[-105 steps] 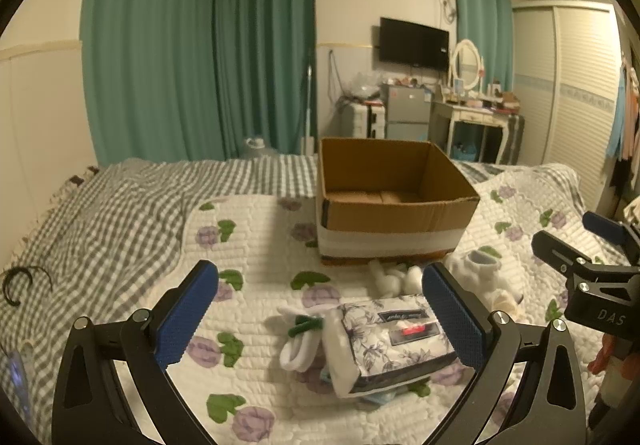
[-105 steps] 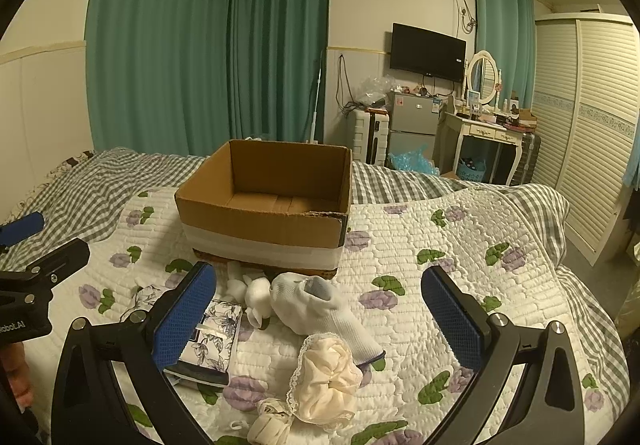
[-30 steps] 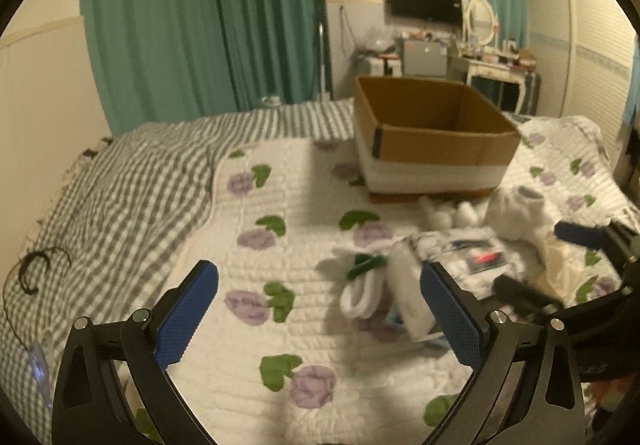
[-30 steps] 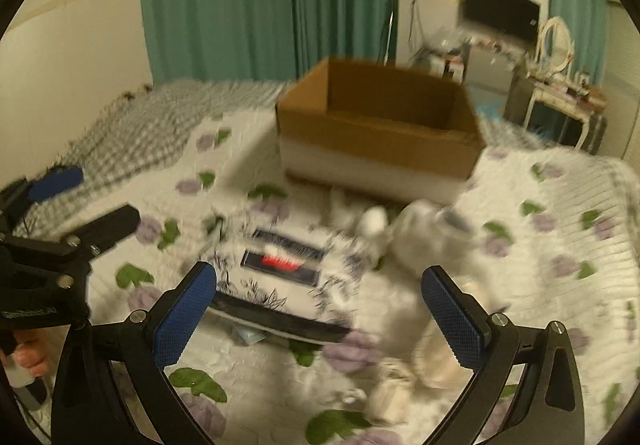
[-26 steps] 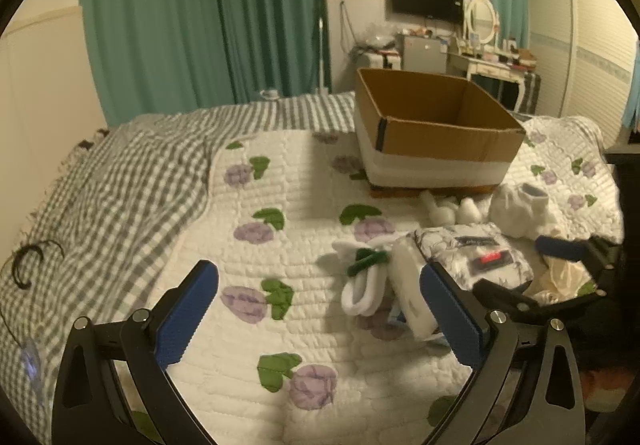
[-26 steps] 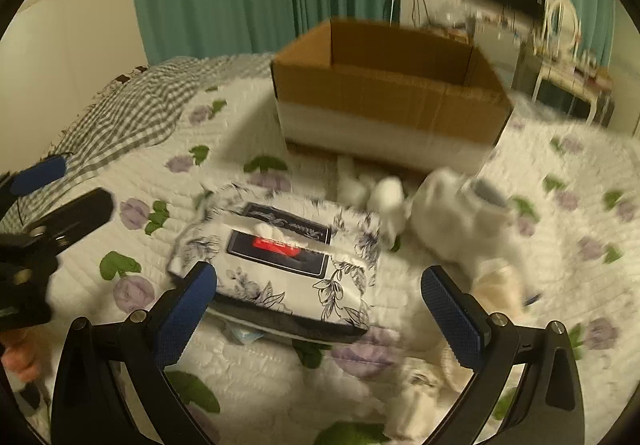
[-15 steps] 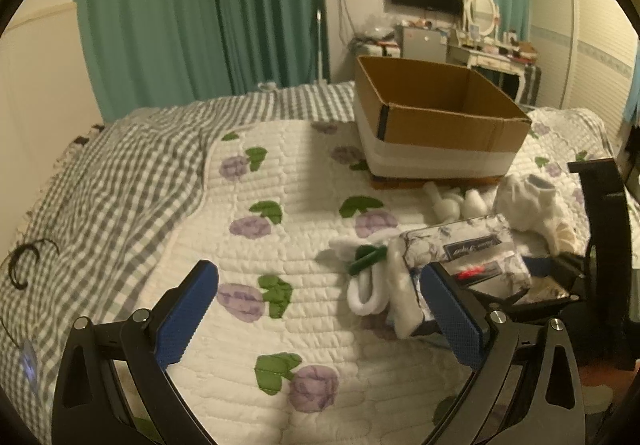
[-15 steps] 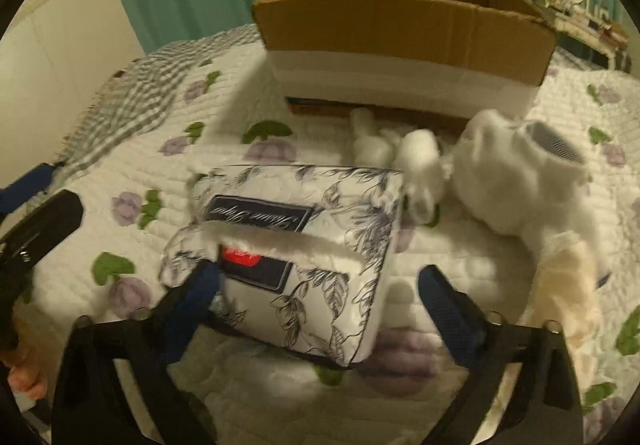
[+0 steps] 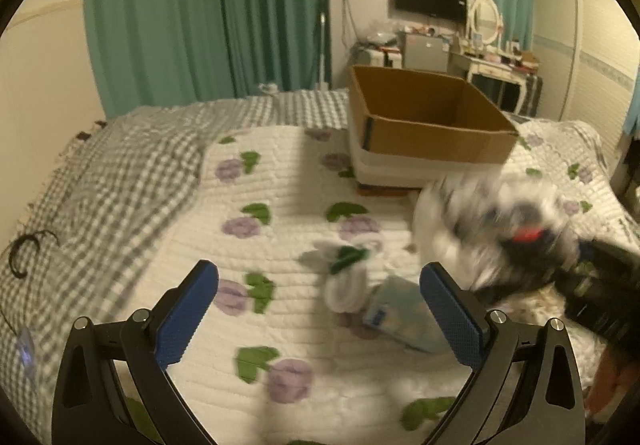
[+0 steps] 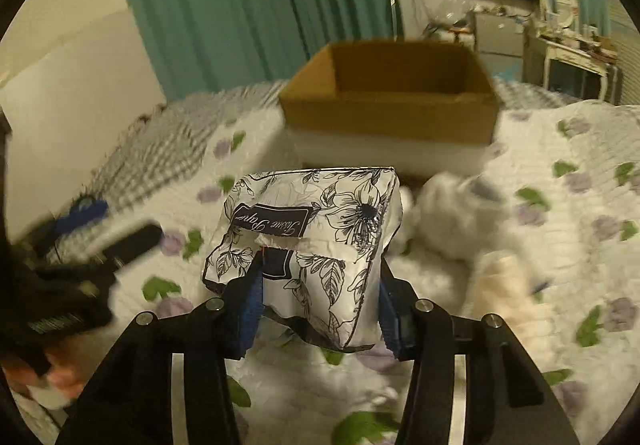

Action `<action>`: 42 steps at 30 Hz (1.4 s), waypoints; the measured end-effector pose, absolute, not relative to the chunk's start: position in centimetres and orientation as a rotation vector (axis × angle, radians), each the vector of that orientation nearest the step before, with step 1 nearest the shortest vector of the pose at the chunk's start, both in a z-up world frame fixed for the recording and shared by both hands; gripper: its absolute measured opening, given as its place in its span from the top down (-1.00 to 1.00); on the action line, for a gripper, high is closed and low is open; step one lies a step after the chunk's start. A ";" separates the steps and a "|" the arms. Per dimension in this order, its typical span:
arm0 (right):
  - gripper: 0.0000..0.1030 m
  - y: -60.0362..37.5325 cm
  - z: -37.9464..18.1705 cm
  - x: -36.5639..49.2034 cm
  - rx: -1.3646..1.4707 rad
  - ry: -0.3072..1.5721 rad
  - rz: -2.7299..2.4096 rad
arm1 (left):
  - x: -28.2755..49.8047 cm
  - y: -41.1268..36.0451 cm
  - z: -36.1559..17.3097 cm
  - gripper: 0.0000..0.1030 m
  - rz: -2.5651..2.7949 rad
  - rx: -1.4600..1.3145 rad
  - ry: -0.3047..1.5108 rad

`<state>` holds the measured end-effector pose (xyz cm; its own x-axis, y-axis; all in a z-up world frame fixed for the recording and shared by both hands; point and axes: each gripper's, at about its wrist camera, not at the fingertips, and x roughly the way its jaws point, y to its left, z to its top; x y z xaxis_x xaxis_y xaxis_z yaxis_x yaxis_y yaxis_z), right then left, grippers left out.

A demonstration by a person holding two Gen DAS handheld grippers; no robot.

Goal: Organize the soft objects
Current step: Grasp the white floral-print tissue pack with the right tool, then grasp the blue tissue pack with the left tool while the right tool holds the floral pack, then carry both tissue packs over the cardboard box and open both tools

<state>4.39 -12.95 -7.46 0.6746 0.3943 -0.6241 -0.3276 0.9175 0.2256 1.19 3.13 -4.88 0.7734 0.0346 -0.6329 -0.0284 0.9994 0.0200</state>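
Observation:
My right gripper (image 10: 318, 309) is shut on a floral-printed tissue pack (image 10: 316, 241) and holds it lifted above the quilt; the pack shows blurred in the left wrist view (image 9: 492, 229). An open cardboard box (image 10: 392, 97) stands behind it on the bed, also in the left wrist view (image 9: 428, 125). My left gripper (image 9: 320, 313) is open and empty above the quilt. White socks with a green band (image 9: 346, 273) and a pale blue packet (image 9: 404, 319) lie just ahead of it. A white sock (image 10: 452, 221) and a cream scrunchie (image 10: 508, 285) lie to the right of the pack.
The bed has a flowered white quilt (image 9: 280, 205) and a grey checked blanket (image 9: 120, 173) on the left. Green curtains, a TV and a dressing table stand beyond the bed. A black hair band (image 9: 28, 251) lies at the far left.
My right gripper closed on the tissue pack and lifted it off the quilt, uncovering the pale blue packet. My left gripper stayed open and shifted slightly.

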 end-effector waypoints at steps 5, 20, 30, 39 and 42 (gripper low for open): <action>0.04 -16.5 -5.5 4.2 0.087 0.669 0.302 | 2.2 -0.2 -7.2 -0.98 -0.040 0.005 0.757; 0.04 -18.1 -9.3 6.4 0.066 0.769 0.247 | 6.4 -3.5 -14.4 -0.64 -0.062 0.043 0.936; 0.04 -18.0 -8.7 5.9 0.068 0.767 0.252 | 4.8 -3.9 -13.3 -0.58 -0.116 0.057 0.908; 0.04 -18.0 -3.8 3.4 0.058 0.654 0.254 | 1.4 -3.3 -6.6 -0.58 -0.091 0.046 0.775; 0.04 -18.0 -1.2 3.0 0.047 0.601 0.263 | 1.2 -3.1 -3.8 -0.58 -0.097 0.051 0.719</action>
